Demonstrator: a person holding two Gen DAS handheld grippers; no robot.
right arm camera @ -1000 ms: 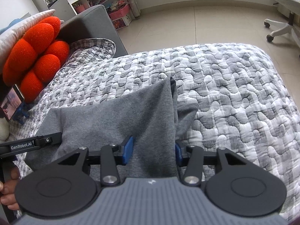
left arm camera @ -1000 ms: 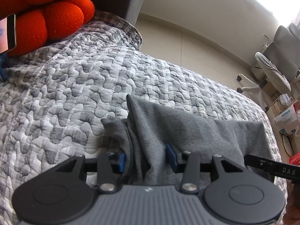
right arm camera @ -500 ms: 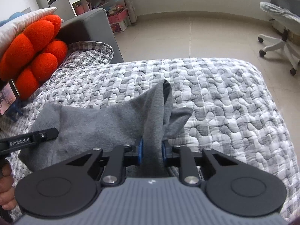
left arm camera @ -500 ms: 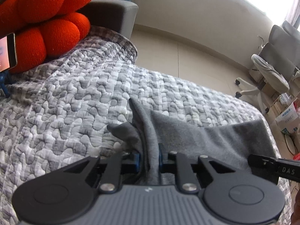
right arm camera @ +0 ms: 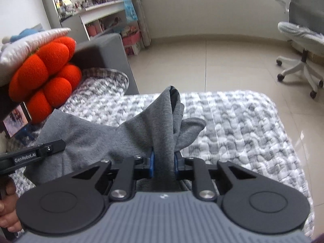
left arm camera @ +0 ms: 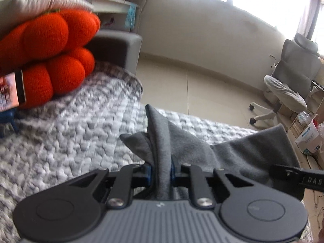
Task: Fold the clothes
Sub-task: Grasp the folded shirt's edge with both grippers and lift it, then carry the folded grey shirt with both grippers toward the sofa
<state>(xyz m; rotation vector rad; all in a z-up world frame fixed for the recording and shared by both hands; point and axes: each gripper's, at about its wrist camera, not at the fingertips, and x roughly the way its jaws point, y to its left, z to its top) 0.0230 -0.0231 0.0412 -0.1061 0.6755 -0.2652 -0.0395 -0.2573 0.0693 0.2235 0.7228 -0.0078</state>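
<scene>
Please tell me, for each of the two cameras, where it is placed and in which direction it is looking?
Left wrist: sits on the left gripper, looks forward over the quilted bed cover toward the window wall; own fingers clamp the grey garment, and the right gripper's tip shows at the right edge.
Right wrist: sits on the right gripper, looks over the bed toward the shelves; the person's left hand shows at the left.
Shared: garment, bed cover, orange cushion, office chair.

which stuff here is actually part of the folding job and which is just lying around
In the job: grey garment, left gripper and right gripper, both clamped on it, quilted cover under it.
Lying about: orange cushion, phone, office chair.
</scene>
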